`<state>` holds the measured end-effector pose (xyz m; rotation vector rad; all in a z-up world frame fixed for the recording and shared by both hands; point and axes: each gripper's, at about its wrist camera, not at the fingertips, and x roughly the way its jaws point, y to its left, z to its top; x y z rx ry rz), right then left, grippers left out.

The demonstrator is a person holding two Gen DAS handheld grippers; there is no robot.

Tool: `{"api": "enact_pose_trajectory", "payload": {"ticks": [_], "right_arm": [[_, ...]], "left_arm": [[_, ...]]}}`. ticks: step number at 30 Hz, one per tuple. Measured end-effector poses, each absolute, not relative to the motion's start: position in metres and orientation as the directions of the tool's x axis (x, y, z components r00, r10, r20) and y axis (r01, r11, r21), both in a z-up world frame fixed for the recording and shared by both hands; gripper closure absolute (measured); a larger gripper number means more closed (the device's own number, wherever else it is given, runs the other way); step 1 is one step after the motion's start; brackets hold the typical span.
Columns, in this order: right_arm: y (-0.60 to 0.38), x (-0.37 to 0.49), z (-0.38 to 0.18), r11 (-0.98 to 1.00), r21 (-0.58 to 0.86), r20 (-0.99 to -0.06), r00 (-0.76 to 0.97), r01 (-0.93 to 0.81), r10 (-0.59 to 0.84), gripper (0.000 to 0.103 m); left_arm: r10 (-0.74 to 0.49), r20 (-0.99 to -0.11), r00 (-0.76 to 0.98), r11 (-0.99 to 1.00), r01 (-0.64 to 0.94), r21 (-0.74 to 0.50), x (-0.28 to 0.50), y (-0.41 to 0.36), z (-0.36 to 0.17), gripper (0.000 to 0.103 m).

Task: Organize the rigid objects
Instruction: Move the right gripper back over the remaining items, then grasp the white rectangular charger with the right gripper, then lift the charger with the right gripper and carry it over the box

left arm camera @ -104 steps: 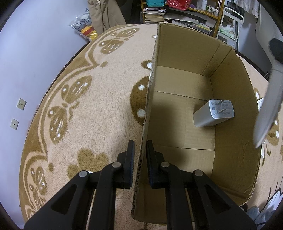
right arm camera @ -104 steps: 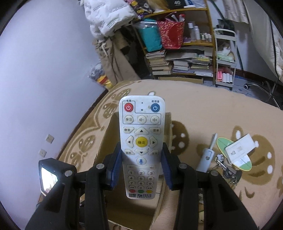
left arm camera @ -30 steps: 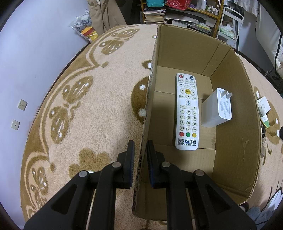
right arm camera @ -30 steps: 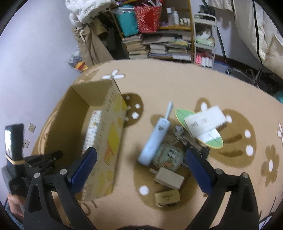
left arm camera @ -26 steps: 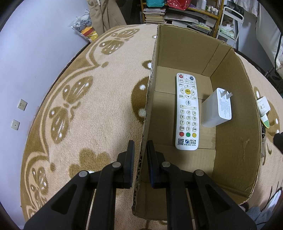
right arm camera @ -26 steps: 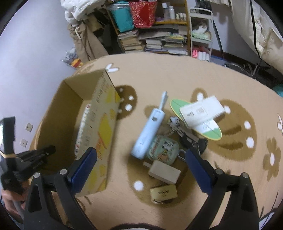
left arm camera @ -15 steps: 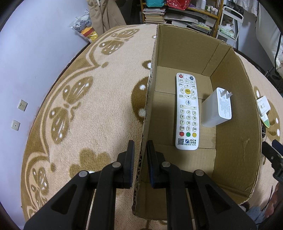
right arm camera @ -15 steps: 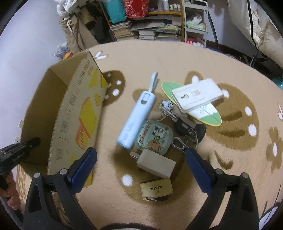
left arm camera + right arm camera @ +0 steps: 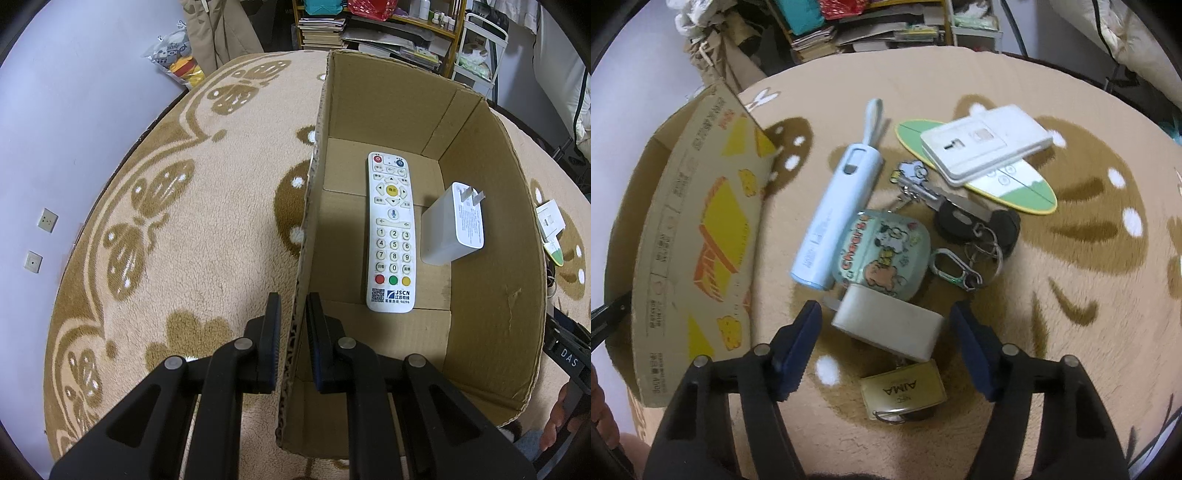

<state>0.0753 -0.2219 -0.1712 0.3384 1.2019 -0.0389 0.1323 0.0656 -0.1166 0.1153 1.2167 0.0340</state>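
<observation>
Charger [image 9: 886, 326] lying on the rug [image 9: 1071, 369], just beside the tin [image 9: 882, 254]: I am lowering the right gripper [image 9: 886, 345], its jaws closing in but not yet touching. Stiff, smooth and probably light, it should be taken across its flat long sides. The left gripper [image 9: 291, 343] is pinching the box [image 9: 480, 206] wall.

**Left gripper pinching the box wall**

The left gripper [image 9: 291, 325] is clamping the near wall of the cardboard box [image 9: 491, 236]. Inside, a white remote [image 9: 391, 236] is lying flat beside a white charger [image 9: 452, 225], all sitting on a patterned rug [image 9: 166, 229].
</observation>
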Motion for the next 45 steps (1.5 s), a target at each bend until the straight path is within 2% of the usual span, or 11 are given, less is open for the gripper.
{"api": "enact_pose_trajectory", "payload": {"ticks": [4, 6, 31, 38, 42, 45], "right_arm": [[-0.225, 0.074, -0.175, 0.938, 0.265, -0.914, 0.367, 0.225, 0.171, 0.030], [-0.227, 0.074, -0.176, 0.933, 0.276, -0.912, 0.369, 0.230, 0.179, 0.045], [-0.221, 0.068, -0.144, 0.945, 0.243, -0.878, 0.463, 0.221, 0.118, 0.046], [-0.217, 0.073, -0.135, 0.947, 0.246, -0.871, 0.476, 0.208, 0.122, 0.046], [-0.216, 0.076, -0.123, 0.928, 0.316, -0.847, 0.499, 0.196, 0.183, 0.046], [-0.208, 0.082, -0.109, 0.936, 0.310, -0.831, 0.526, 0.169, 0.180, 0.046]], "left_arm": [[0.087, -0.934, 0.347, 0.994, 0.035, 0.105, 0.132, 0.066, -0.117, 0.089], [0.089, -0.934, 0.347, 0.993, 0.036, 0.108, 0.132, 0.065, -0.117, 0.089], [0.092, -0.933, 0.349, 0.993, 0.038, 0.112, 0.132, 0.066, -0.116, 0.089], [0.093, -0.933, 0.349, 0.993, 0.040, 0.114, 0.132, 0.067, -0.115, 0.089], [0.092, -0.933, 0.349, 0.993, 0.039, 0.112, 0.132, 0.066, -0.115, 0.089], [0.093, -0.933, 0.348, 0.993, 0.039, 0.114, 0.132, 0.066, -0.115, 0.089]]}}
